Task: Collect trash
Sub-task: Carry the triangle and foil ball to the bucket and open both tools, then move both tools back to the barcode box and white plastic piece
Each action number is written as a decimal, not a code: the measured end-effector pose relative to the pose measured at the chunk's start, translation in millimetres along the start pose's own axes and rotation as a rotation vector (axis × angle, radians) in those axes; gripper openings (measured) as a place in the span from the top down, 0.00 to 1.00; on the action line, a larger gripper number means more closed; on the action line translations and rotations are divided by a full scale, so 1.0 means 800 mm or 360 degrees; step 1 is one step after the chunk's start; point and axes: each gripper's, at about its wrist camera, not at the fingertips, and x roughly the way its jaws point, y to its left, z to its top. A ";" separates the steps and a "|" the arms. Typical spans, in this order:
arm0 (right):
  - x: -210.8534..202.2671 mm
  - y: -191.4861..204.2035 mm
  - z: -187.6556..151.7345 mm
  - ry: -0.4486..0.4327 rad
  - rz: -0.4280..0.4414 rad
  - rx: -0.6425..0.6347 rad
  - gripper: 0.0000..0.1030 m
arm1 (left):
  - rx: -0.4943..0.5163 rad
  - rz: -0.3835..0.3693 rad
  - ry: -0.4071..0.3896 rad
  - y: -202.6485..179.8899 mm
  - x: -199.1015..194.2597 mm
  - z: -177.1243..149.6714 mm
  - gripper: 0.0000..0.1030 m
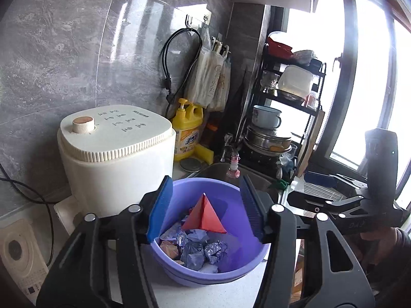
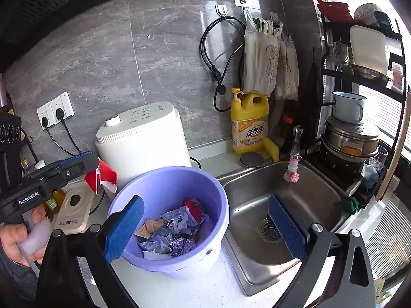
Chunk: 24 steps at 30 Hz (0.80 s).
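Steel sink (image 2: 295, 200) sits right of the purple bucket (image 2: 164, 187) on the white counter (image 2: 195, 290); cream appliance (image 1: 115, 154) just behind the bucket. Bucket holds crumpled wrappers (image 2: 172, 233). Red paper (image 1: 205, 215) is in mid-air over the bucket, clear of both pads. Left gripper (image 1: 205, 205) released, nothing held. Right gripper (image 2: 205, 228) spread wide, empty, straddling the bucket's right rim and the sink.
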 end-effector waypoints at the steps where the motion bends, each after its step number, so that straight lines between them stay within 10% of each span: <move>1: 0.000 -0.002 -0.002 0.0005 -0.0002 0.0014 0.08 | -0.0015 -0.0020 -0.0014 0.002 -0.003 0.001 0.34; 24: 0.024 0.090 -0.018 0.0097 0.0302 -0.0146 0.08 | -0.0354 0.0565 0.0010 0.102 -0.137 -0.076 0.09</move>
